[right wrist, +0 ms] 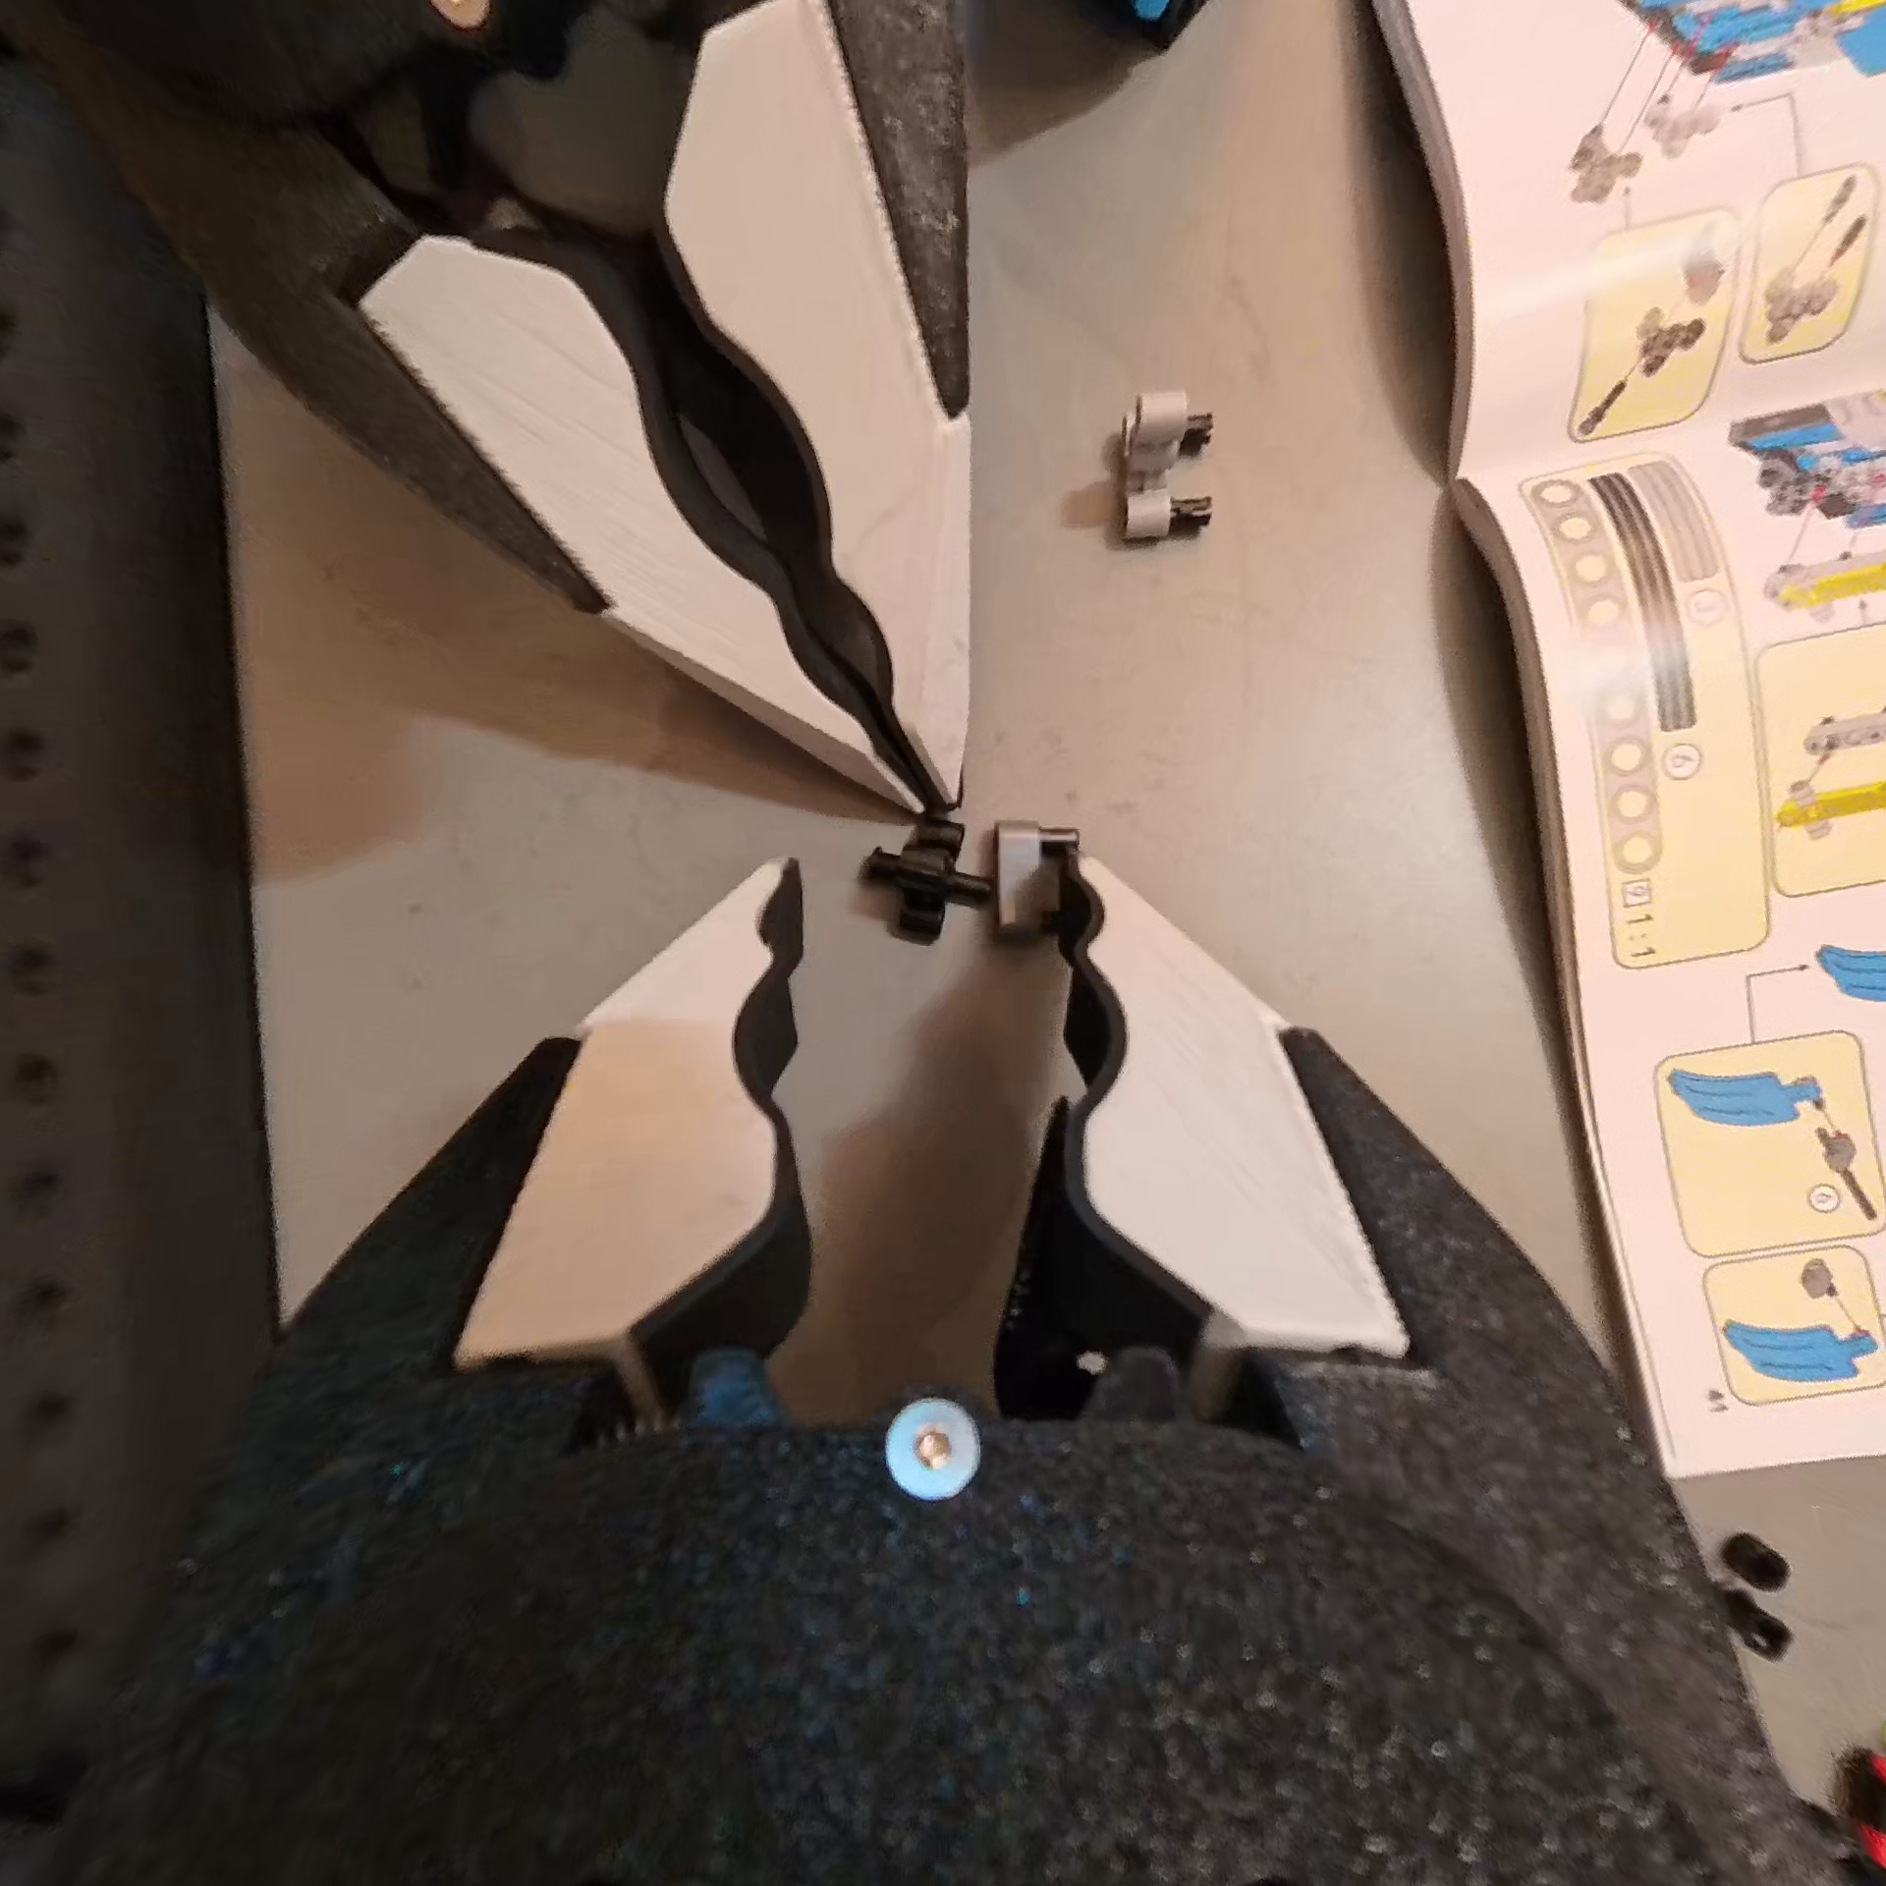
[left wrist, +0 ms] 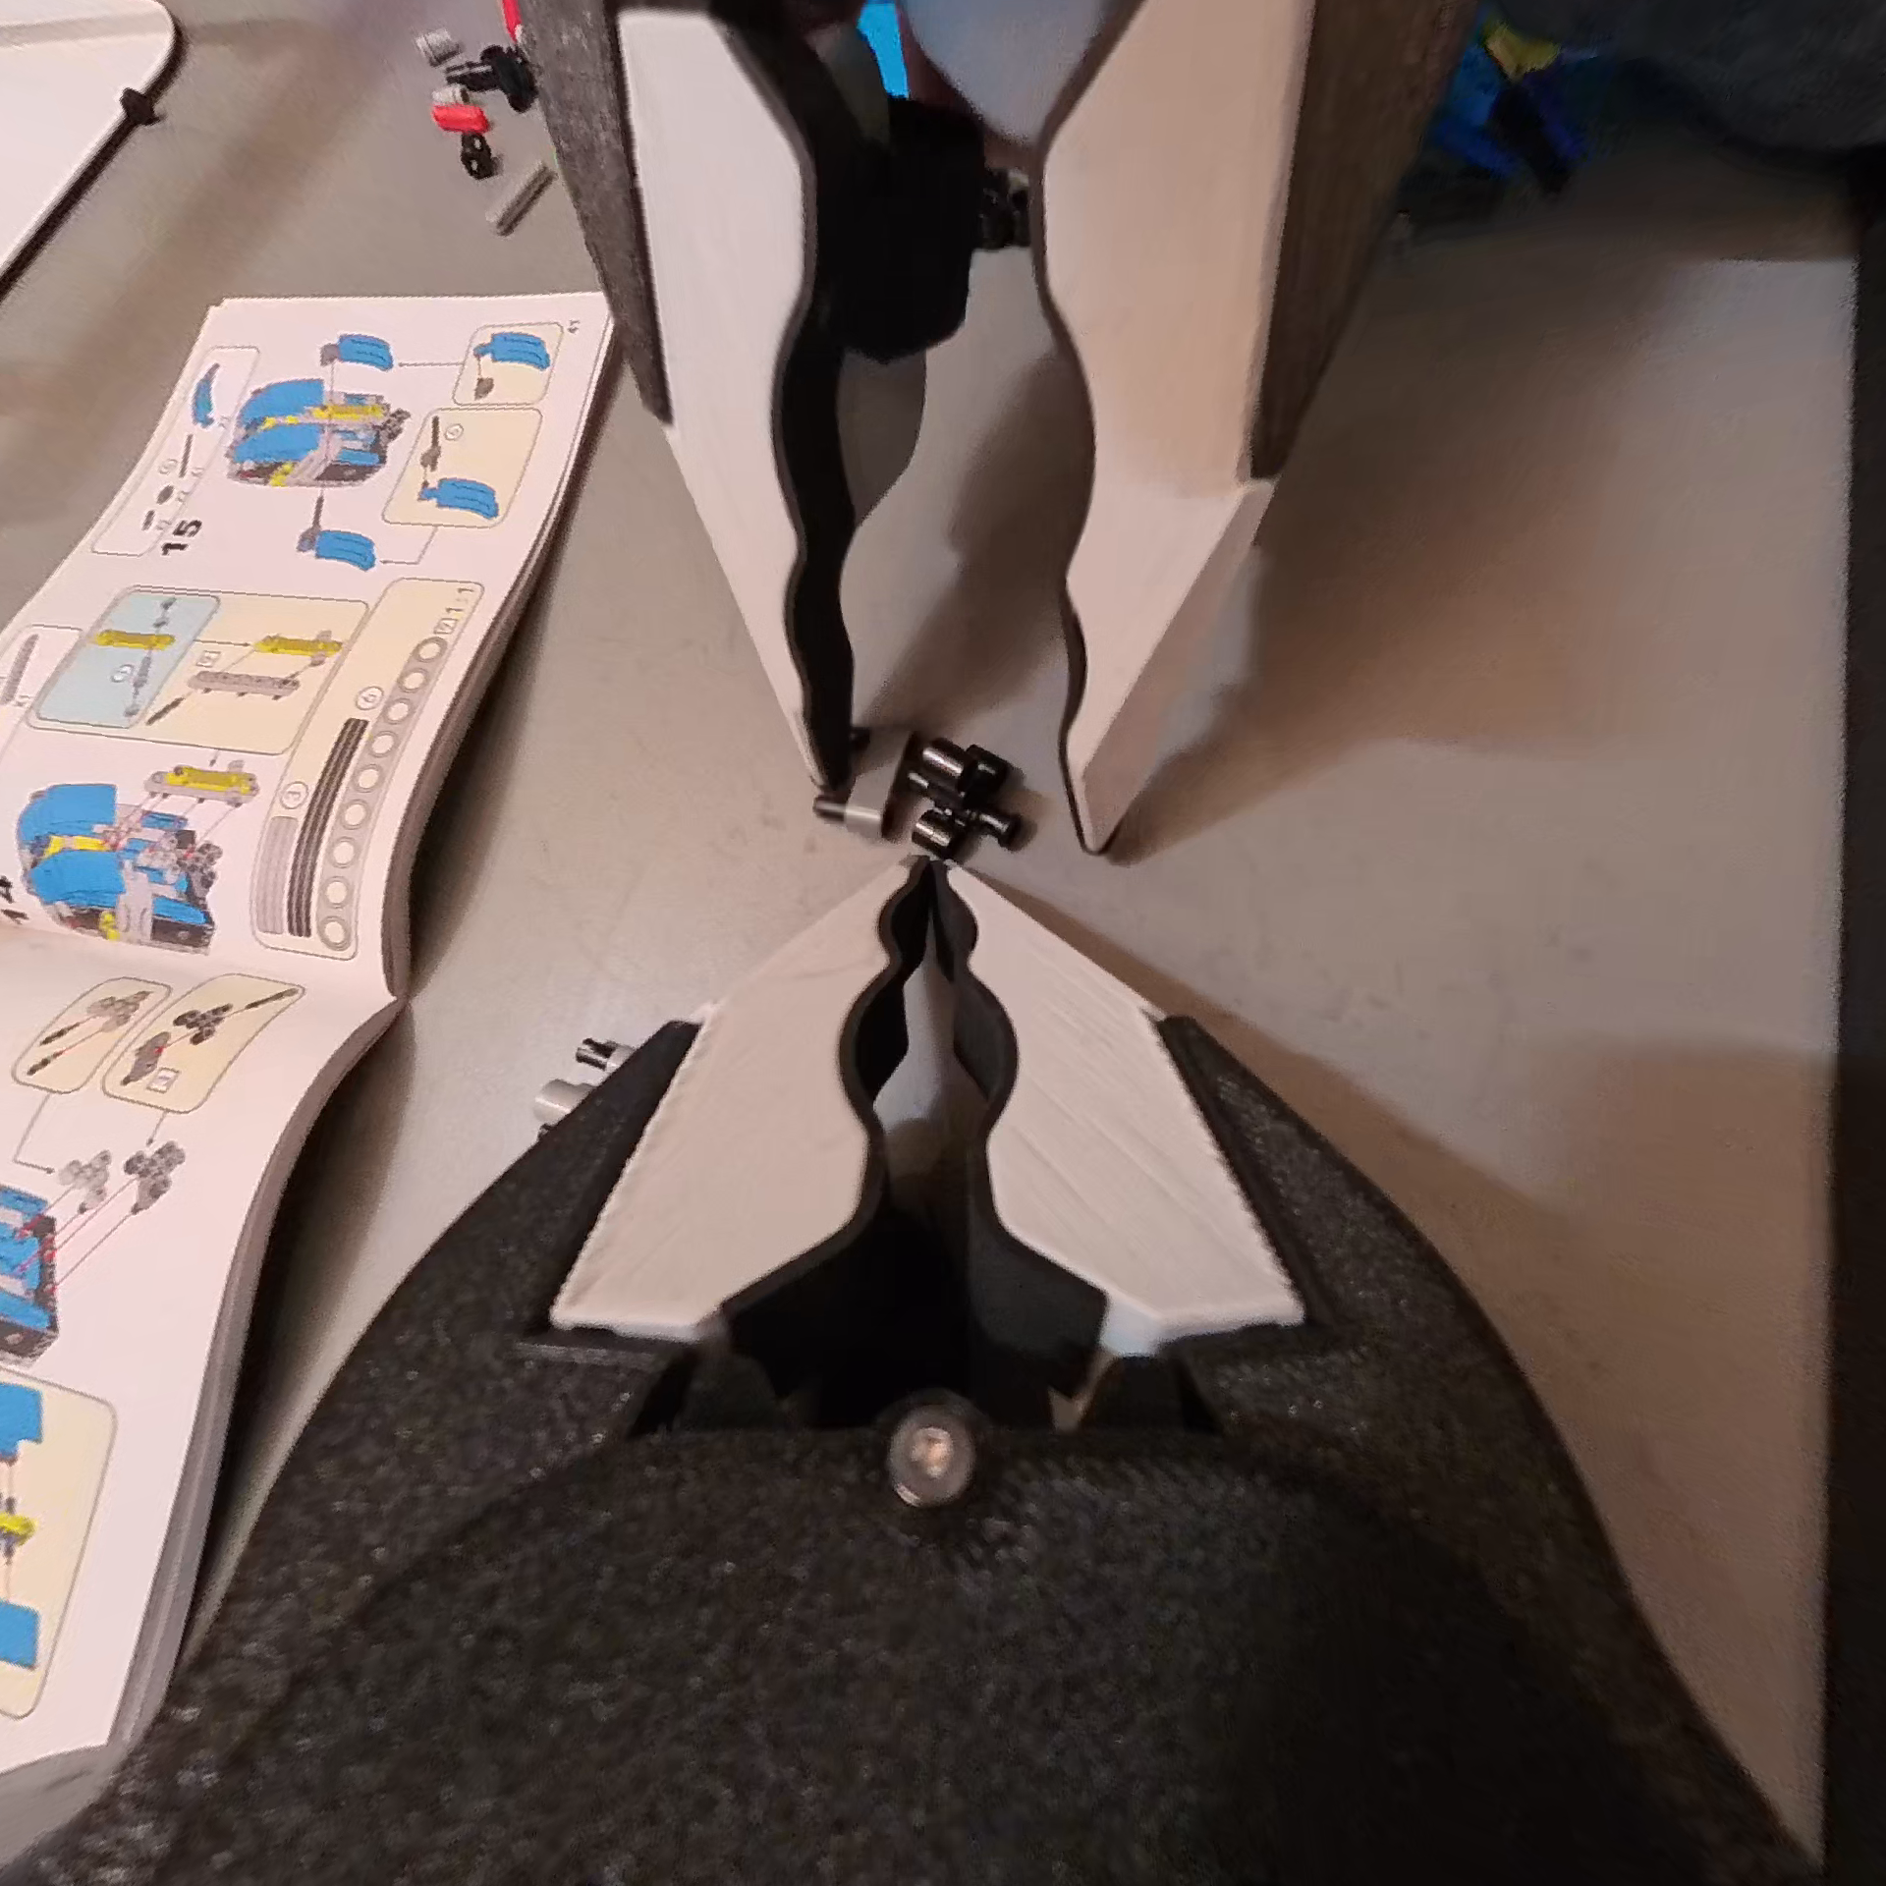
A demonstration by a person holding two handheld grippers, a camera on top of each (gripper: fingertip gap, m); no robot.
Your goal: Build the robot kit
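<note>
Black plastic connector piece with pins sits on the beige tabletop, pinched at its upper edge by the left tongs, whose white fingers meet at their tips. A small grey plastic block joins it on a thin pin and touches one fingertip of the right tongs, which stand spread wide around both pieces (gripping nothing). Farther off lies a second grey connector with two black pins. An open paper instruction booklet with coloured diagrams lies beside them, with a few small loose parts beyond it.
</note>
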